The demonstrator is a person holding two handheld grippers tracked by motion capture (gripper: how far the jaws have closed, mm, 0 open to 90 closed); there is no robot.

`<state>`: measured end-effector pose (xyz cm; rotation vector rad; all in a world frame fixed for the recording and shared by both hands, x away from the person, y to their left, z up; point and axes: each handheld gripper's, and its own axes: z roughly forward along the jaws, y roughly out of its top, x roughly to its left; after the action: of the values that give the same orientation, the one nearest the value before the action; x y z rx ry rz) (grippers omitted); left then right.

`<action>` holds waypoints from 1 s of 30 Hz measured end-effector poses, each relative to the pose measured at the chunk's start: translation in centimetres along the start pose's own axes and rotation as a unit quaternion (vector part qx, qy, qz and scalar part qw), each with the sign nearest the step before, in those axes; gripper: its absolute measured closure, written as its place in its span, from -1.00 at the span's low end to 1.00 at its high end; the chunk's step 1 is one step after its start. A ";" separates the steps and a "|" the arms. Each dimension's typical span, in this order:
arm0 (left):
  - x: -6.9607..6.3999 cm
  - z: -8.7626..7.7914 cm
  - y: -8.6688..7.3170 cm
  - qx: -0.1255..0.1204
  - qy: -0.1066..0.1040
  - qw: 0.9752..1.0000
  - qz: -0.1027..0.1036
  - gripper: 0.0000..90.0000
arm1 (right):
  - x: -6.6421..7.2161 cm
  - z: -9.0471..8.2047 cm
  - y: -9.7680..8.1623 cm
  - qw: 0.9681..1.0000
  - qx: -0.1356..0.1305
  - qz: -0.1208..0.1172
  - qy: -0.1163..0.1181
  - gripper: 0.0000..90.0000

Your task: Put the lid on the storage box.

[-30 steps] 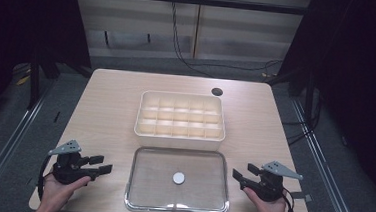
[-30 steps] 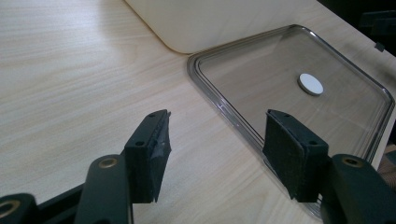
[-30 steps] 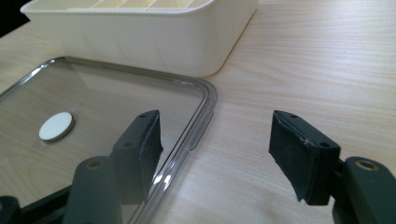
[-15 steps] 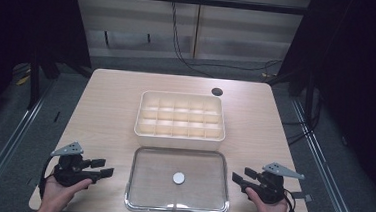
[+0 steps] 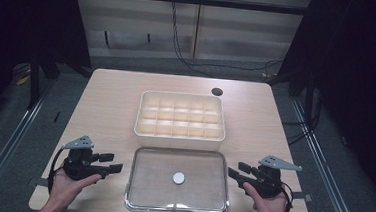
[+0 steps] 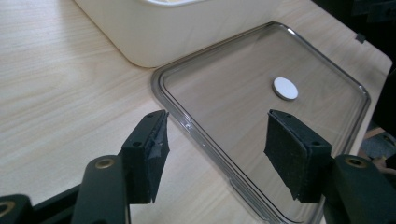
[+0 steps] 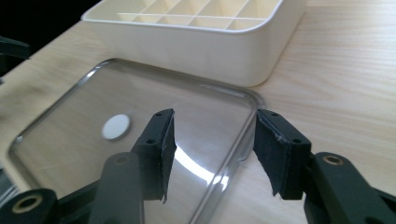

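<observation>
High view: clear lid [image 5: 178, 179] lies flat near the divided box [image 5: 180, 115], left gripper [image 5: 113, 163] and right gripper [image 5: 236, 170] flanking it.
Left gripper view: jaws parted, nothing held; straddle the left rim squarely.
Right gripper view: jaws have just been closing, nothing between; match height before lifting.

We see our two black grippers: the left gripper [image 5: 108, 162] and right gripper [image 5: 235, 170] each carry a grey three-cornered plate, a black cable, brass-coloured screws and dark padded jaws.
</observation>
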<state>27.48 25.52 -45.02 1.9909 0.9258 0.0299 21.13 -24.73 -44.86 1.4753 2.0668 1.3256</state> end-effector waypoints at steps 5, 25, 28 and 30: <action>0.3 0.7 0.9 0.003 0.009 1.000 -0.004 -0.08 | -0.3 0.8 0.6 1.000 0.024 0.018 0.005 0.04; 1.3 3.3 -0.3 0.033 0.026 0.999 -0.010 -0.15 | -1.3 3.8 -0.2 0.998 0.054 0.021 0.004 0.07; 1.1 3.7 -0.4 0.037 0.017 0.999 -0.008 -0.15 | -1.5 4.4 -0.8 0.997 0.065 0.029 -0.009 0.09; 1.0 4.2 -0.7 0.042 0.015 0.999 -0.014 -0.15 | -1.5 4.8 -0.9 0.997 0.069 0.029 -0.016 0.09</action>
<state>29.32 23.31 -48.29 2.0607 0.9882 0.0064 24.42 -23.65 -48.59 1.6140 2.1483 1.1917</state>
